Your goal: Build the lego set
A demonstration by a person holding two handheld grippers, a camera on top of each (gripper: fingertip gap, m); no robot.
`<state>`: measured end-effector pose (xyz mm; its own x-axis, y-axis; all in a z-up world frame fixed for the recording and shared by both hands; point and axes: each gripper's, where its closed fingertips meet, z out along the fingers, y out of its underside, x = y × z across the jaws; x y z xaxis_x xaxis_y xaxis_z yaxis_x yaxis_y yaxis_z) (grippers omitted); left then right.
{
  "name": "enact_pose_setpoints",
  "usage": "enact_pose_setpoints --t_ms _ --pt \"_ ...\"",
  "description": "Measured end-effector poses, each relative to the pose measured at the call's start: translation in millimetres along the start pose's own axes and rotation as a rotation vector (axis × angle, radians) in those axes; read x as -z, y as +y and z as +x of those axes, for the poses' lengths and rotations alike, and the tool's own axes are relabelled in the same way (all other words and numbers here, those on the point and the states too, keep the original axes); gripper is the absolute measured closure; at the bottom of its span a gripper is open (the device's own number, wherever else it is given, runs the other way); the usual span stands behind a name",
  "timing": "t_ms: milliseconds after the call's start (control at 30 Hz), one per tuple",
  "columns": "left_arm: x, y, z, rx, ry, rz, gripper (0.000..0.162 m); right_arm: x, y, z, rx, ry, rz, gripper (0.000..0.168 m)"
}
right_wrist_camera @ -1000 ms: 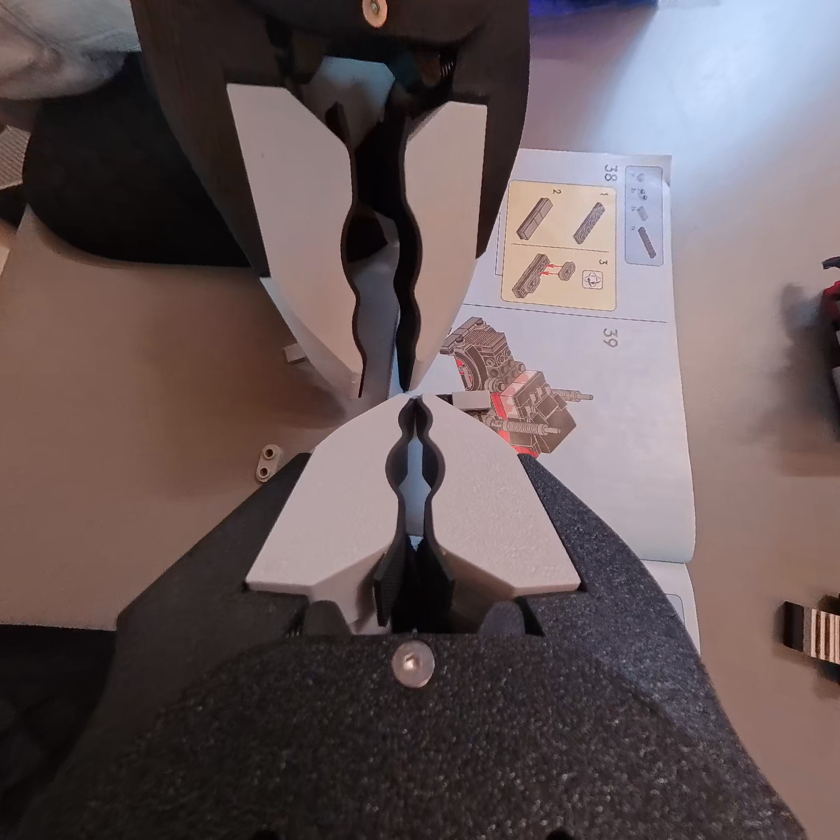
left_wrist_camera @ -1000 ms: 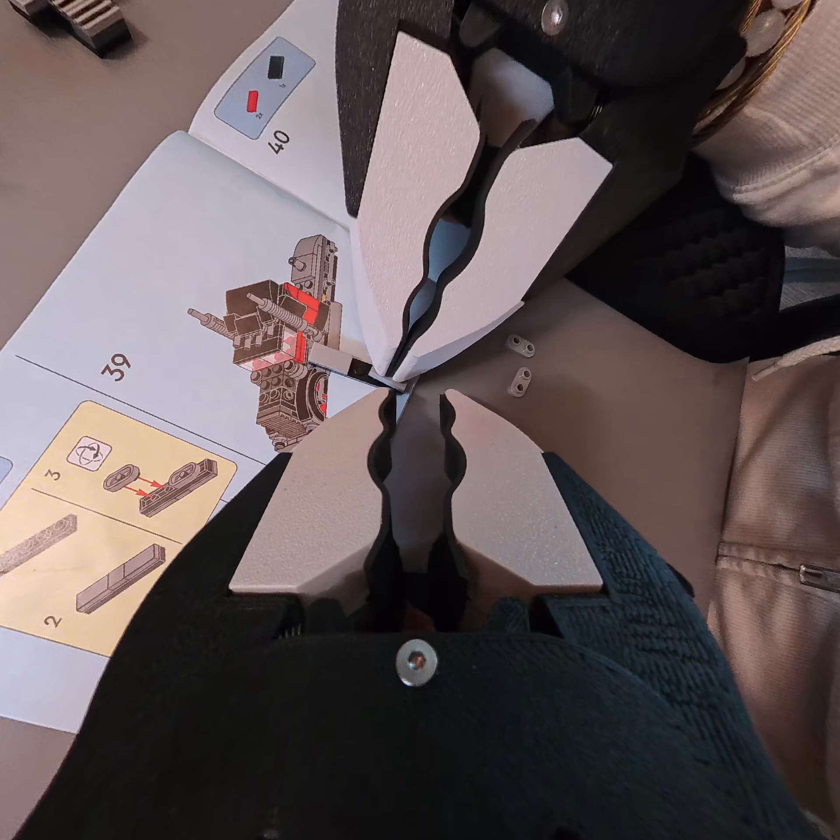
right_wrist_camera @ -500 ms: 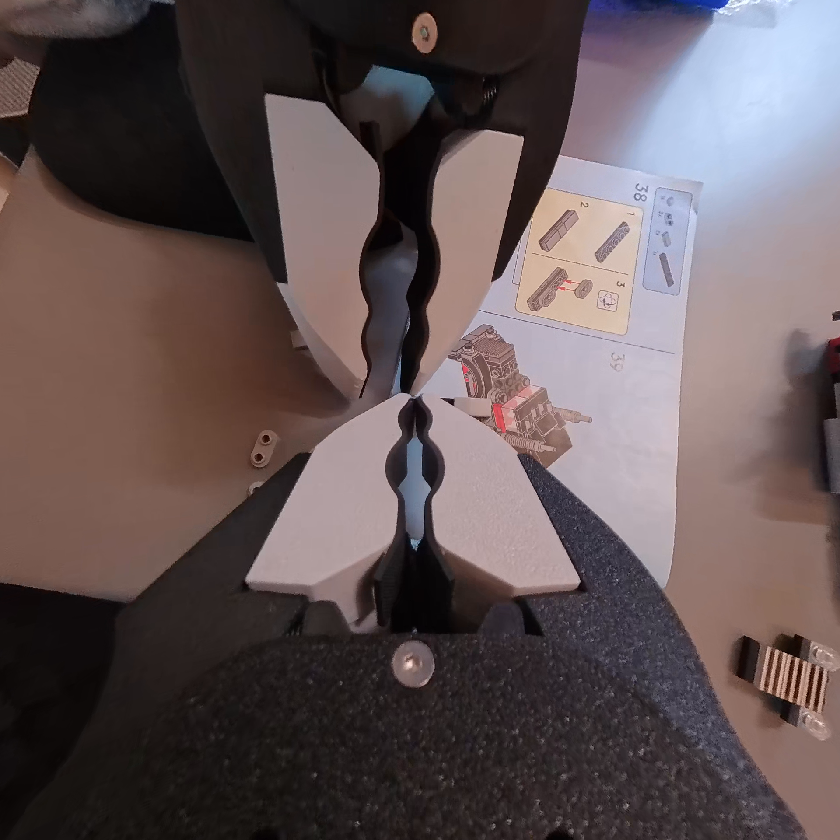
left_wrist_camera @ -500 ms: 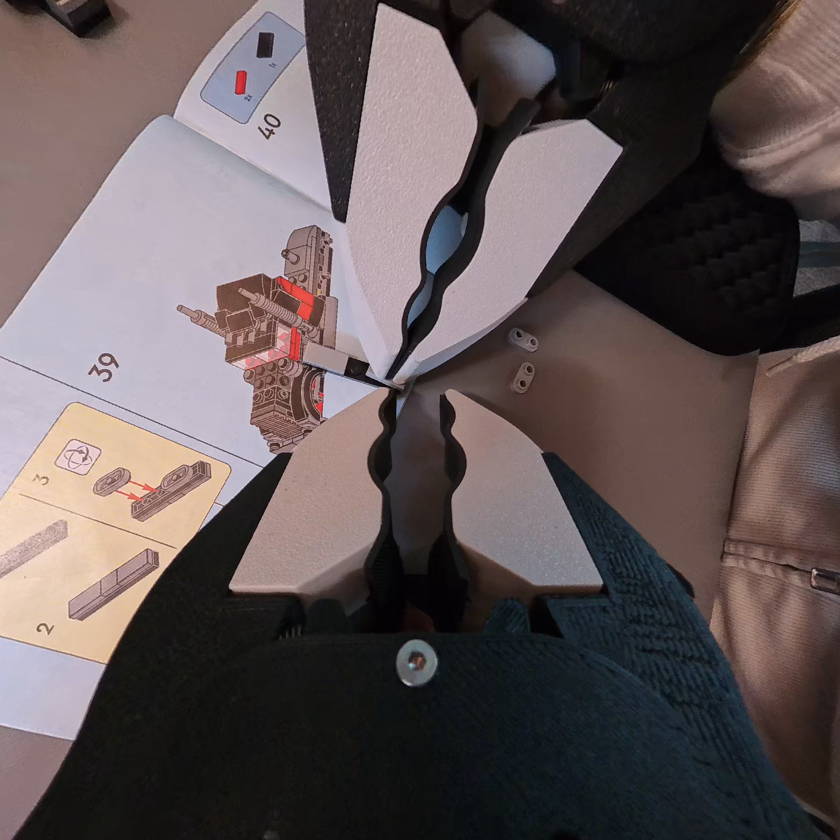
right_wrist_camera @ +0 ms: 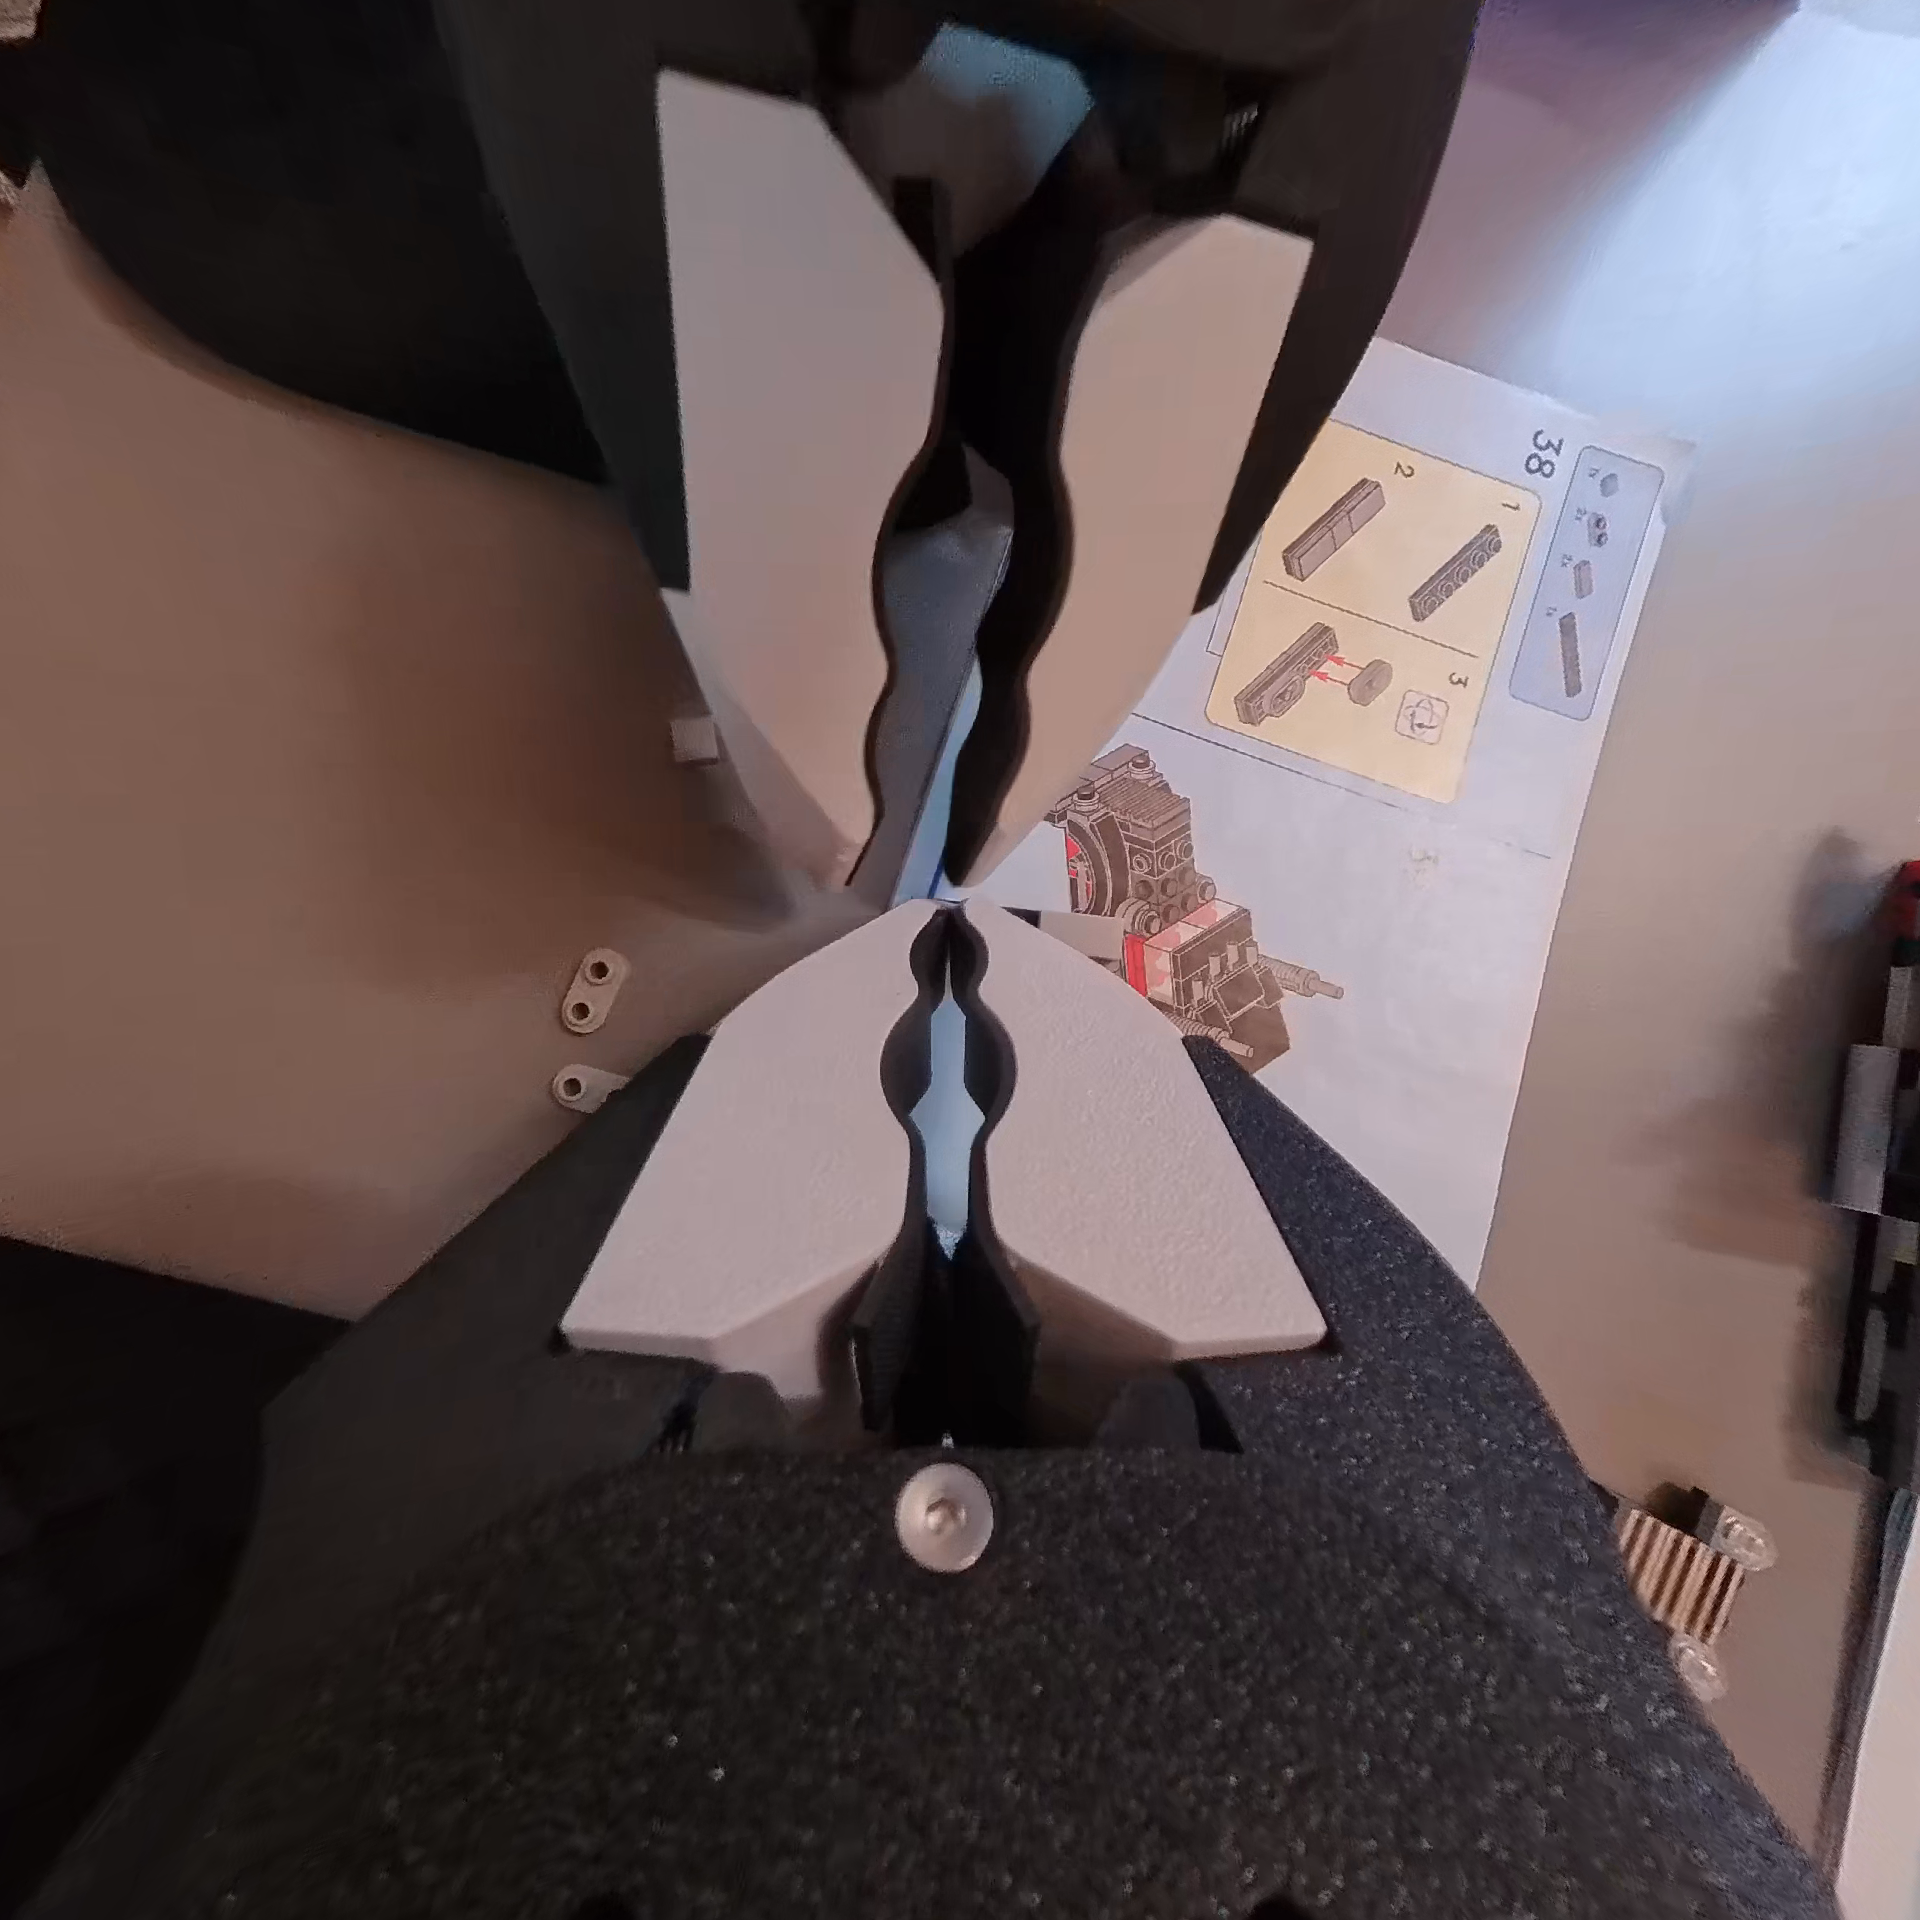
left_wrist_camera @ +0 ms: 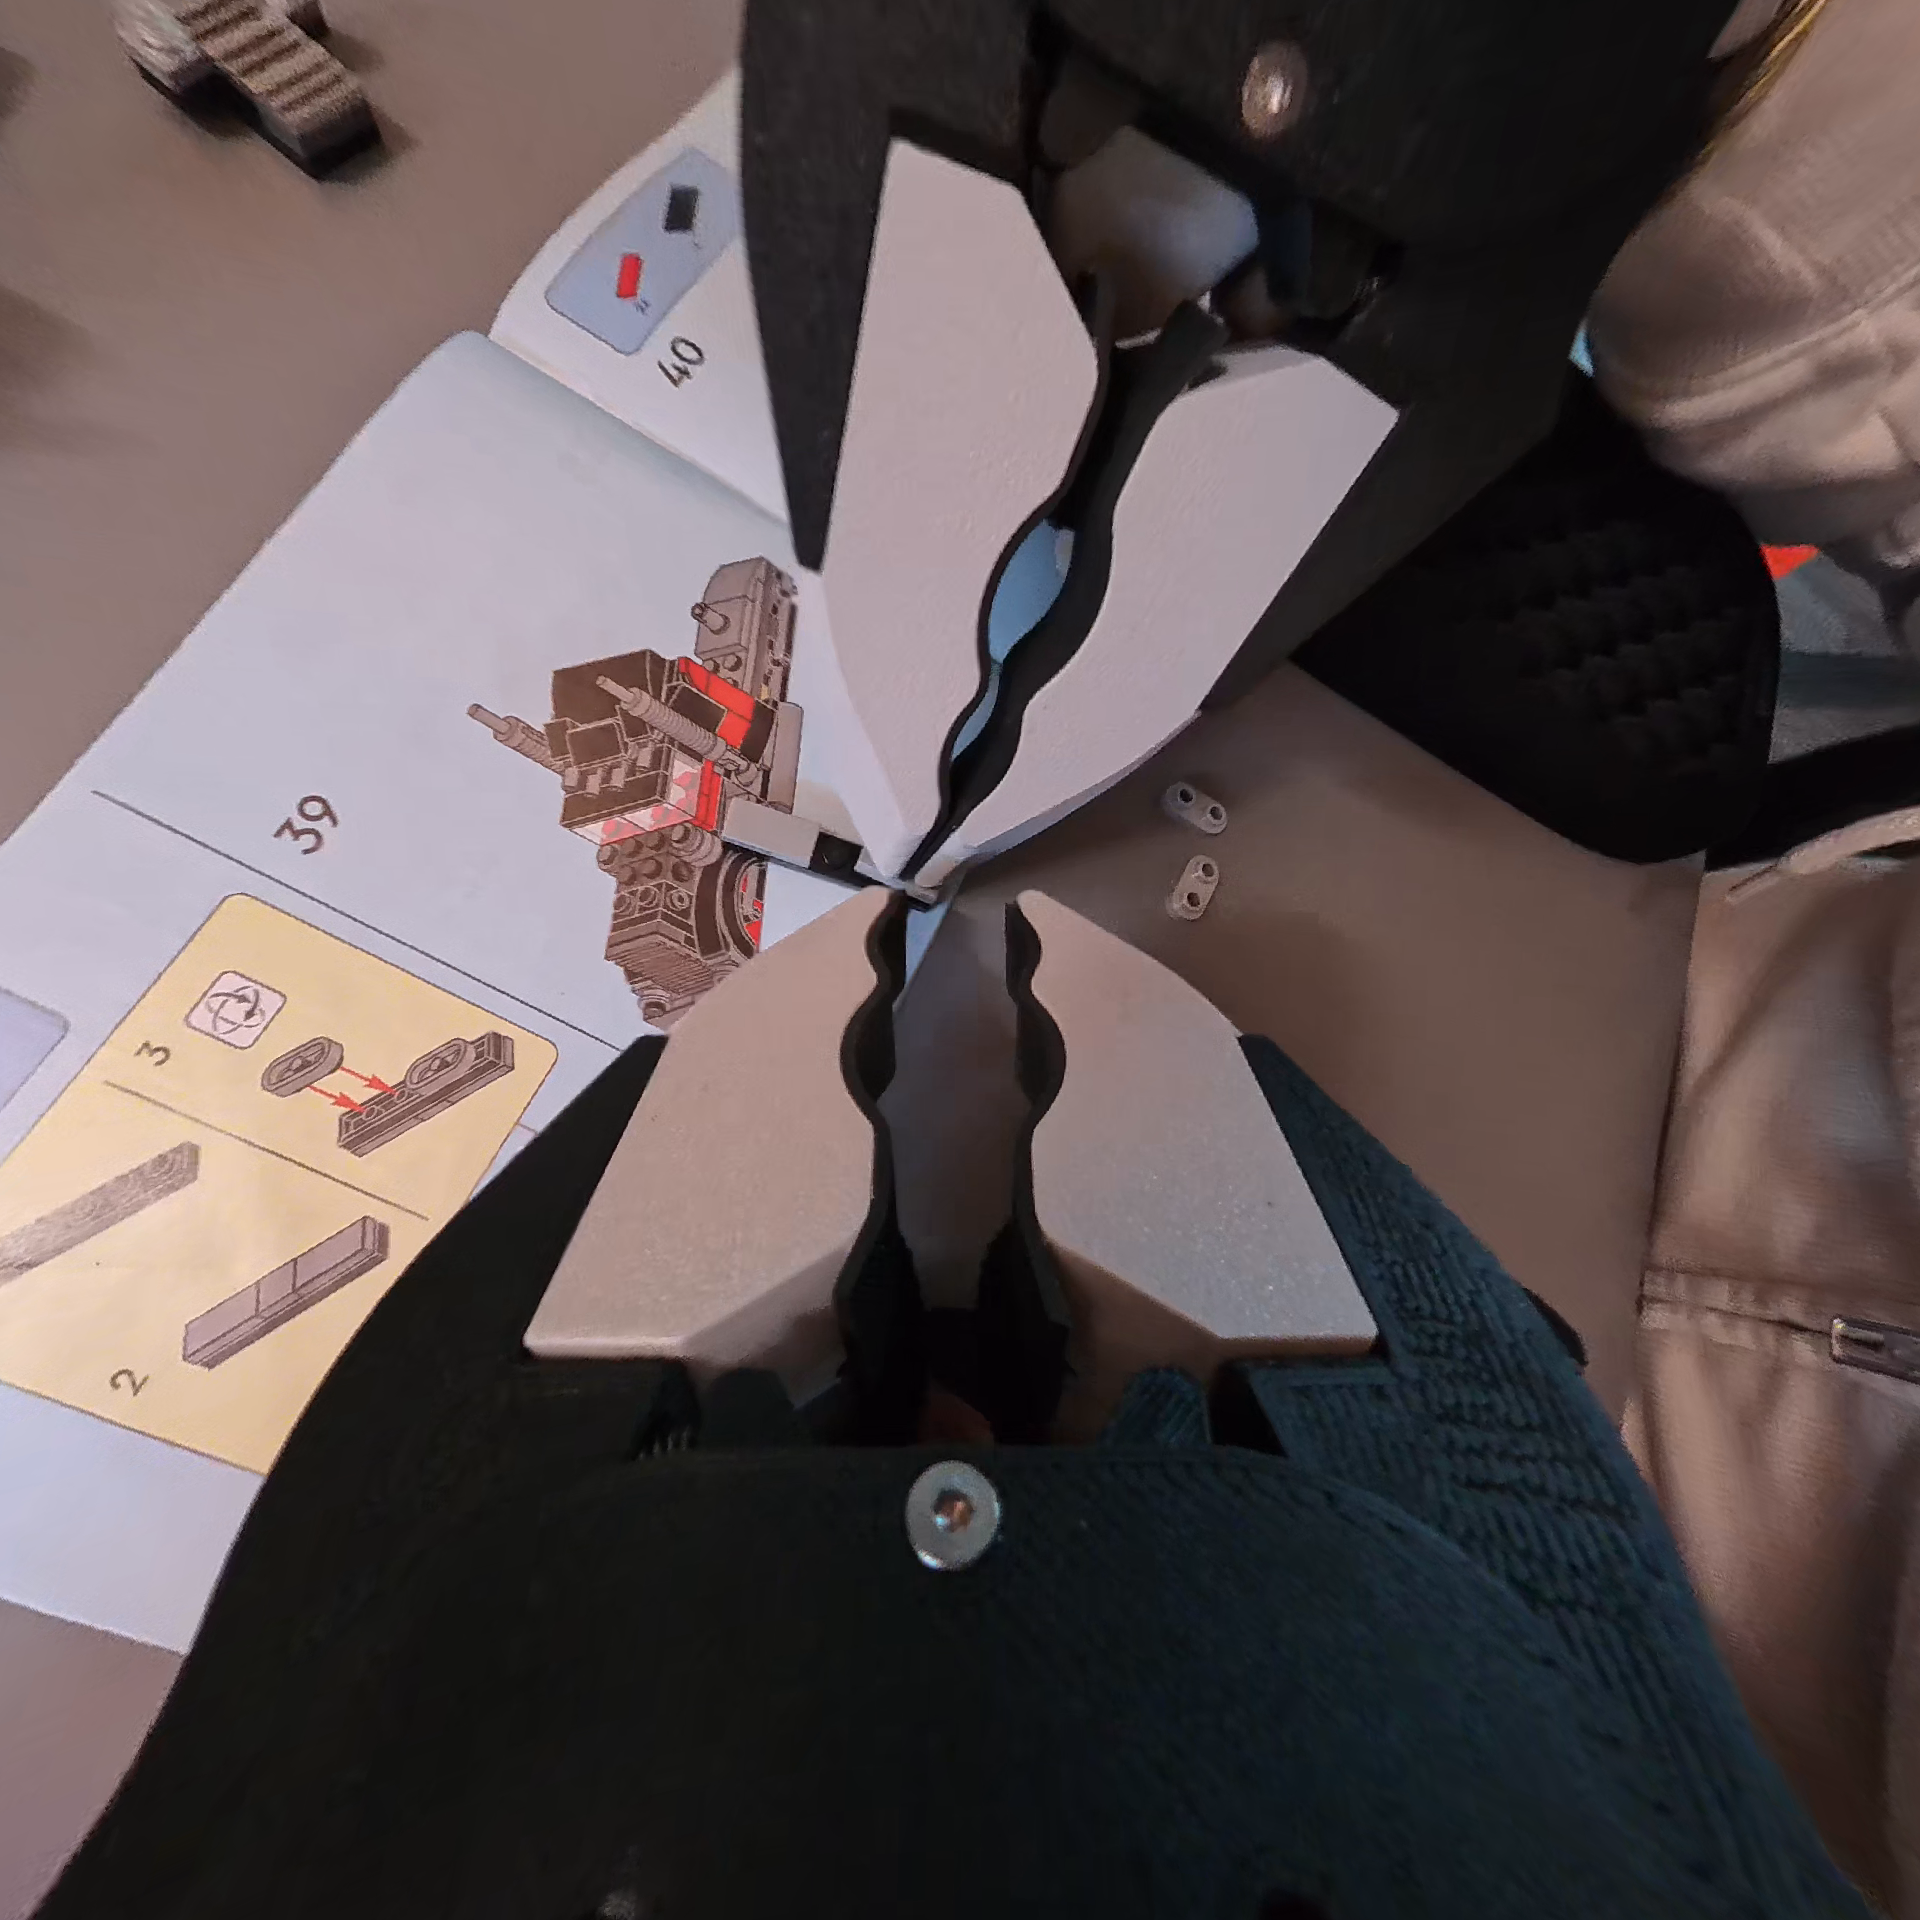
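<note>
My right gripper [right_wrist_camera: 951,914] is shut on one end of a thin grey lego bar [left_wrist_camera: 774,831], which sticks out sideways over the open instruction booklet [left_wrist_camera: 364,623]. The bar also shows in the right wrist view [right_wrist_camera: 1070,923]. My left gripper [left_wrist_camera: 951,909] is open and empty, tip to tip with the right gripper [left_wrist_camera: 920,878], its left fingertip almost touching the held end. In the right wrist view the left gripper [right_wrist_camera: 912,873] points down at my shut tips.
Two small light-grey two-hole pieces [left_wrist_camera: 1195,805] [left_wrist_camera: 1193,886] lie on the tan table beside the tips. A striped lego assembly [right_wrist_camera: 1678,1569] and a dark build [right_wrist_camera: 1886,1143] lie to the right. A person's beige clothing [left_wrist_camera: 1818,1143] is at the table edge. The grippers are tip to tip, or close to it. The striped lego assembly [right_wrist_camera: 1678,1569] is about 20 cm from both grippers' fingertips. It is also in sight in the left wrist view [left_wrist_camera: 252,50].
Both grippers stay tip to tip over the booklet and have drifted a little together. The right stays shut on the bar, the left stays open.
</note>
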<state>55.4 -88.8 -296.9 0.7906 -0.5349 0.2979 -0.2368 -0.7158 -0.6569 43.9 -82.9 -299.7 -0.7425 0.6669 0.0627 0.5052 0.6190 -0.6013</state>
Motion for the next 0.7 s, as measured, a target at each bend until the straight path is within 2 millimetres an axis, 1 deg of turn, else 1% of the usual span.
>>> enact_pose_setpoints --t_ms 67,200,433,600,700 --pt "1.8 -1.0 -0.6 0.012 0.002 0.017 0.143 0.2 0.6 -0.1 0.029 0.009 -0.013 0.168" --pt "-3.6 5.1 -2.1 0.035 0.0 -0.044 0.14 -0.1 0.2 0.2 0.094 0.004 -0.045 0.168" --pt "-3.4 5.3 -1.2 0.033 0.003 -0.039 0.138 -2.2 -2.6 1.2 0.109 -0.045 -0.046 0.168" --pt "-3.1 5.1 -1.0 0.045 0.015 -0.035 0.138 -1.9 -2.5 2.2 0.081 -0.057 -0.027 0.168" --pt "-2.9 5.3 -0.9 0.045 0.015 -0.034 0.138 3.2 -0.8 2.9 0.003 -0.034 0.018 0.165"
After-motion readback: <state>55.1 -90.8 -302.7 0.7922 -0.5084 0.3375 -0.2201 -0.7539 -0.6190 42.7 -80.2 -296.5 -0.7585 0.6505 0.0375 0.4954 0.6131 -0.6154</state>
